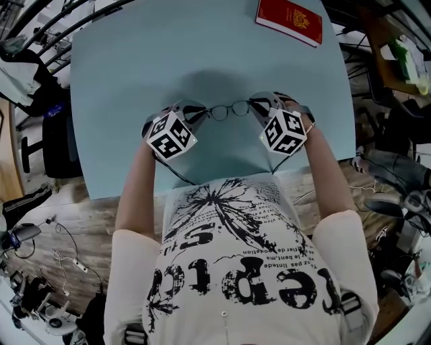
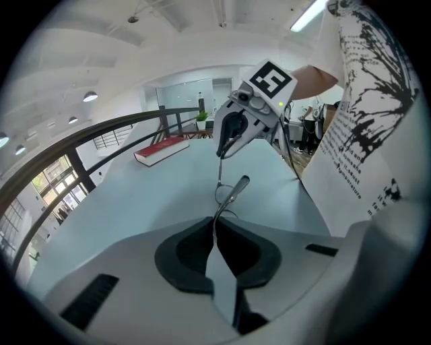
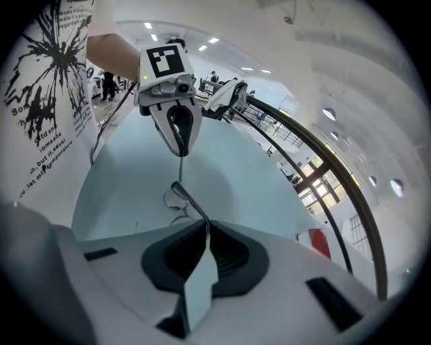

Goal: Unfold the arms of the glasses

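Note:
Thin dark-rimmed glasses (image 1: pixel 229 110) hang between my two grippers, above the light blue table (image 1: pixel 135 67). My left gripper (image 1: pixel 201 112) is shut on the left end of the glasses. My right gripper (image 1: pixel 258 105) is shut on their right end. In the left gripper view a thin arm of the glasses (image 2: pixel 232 192) runs out from the shut jaws of the left gripper (image 2: pixel 214 226) toward the right gripper (image 2: pixel 230 138). In the right gripper view another arm (image 3: pixel 188 197) leaves the right gripper (image 3: pixel 204 229), and the left gripper (image 3: pixel 179 138) faces it. Both arms lie along the frame.
A red book (image 1: pixel 289 20) lies at the table's far right corner, also seen as the red book (image 2: pixel 161 149). The person's printed shirt (image 1: pixel 236 269) is close behind the grippers. Chairs and equipment stand around the table.

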